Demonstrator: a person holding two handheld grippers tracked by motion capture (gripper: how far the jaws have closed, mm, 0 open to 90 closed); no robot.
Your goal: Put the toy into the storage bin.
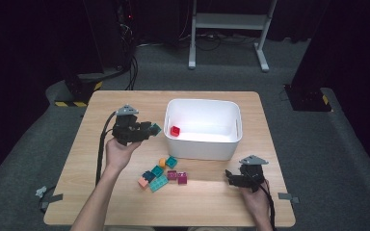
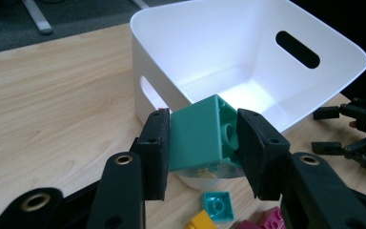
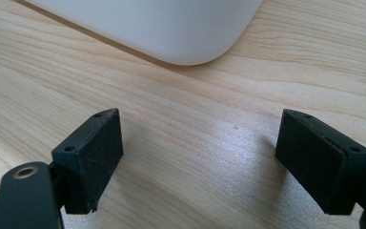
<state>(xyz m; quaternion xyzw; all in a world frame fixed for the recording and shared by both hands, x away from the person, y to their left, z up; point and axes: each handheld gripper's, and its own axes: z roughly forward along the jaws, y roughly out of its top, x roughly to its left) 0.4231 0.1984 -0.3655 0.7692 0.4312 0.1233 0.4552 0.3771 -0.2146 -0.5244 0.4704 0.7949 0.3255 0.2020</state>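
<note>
Left tongs (image 2: 204,143) were clenched on a teal block (image 2: 198,138), pads pressing its two opposite flat sides, studs turned sideways toward one pad. The grip sat square across the block, likely so it wouldn't twist out in transit. In the high view the left tongs (image 1: 150,129) held the block (image 1: 155,128) raised just beside the left wall of the white bin (image 1: 236,126), not yet over the opening. Looked like a carry toward the bin for a drop.

A red block (image 1: 175,131) already lay inside the bin near its left wall, which fits a sorting-into-bin job.

Right tongs (image 1: 231,176) were released and empty, jaws wide apart, resting low on the desk (image 1: 101,103) near the bin's front right corner, well clear of the loose pile. Probably parked to stay out of the left arm's path.

The remaining blocks (image 1: 161,175), teal, orange, pink and magenta, sat clustered on the desk in front of the bin, between the two hands, within reach of either for the next pick.
</note>
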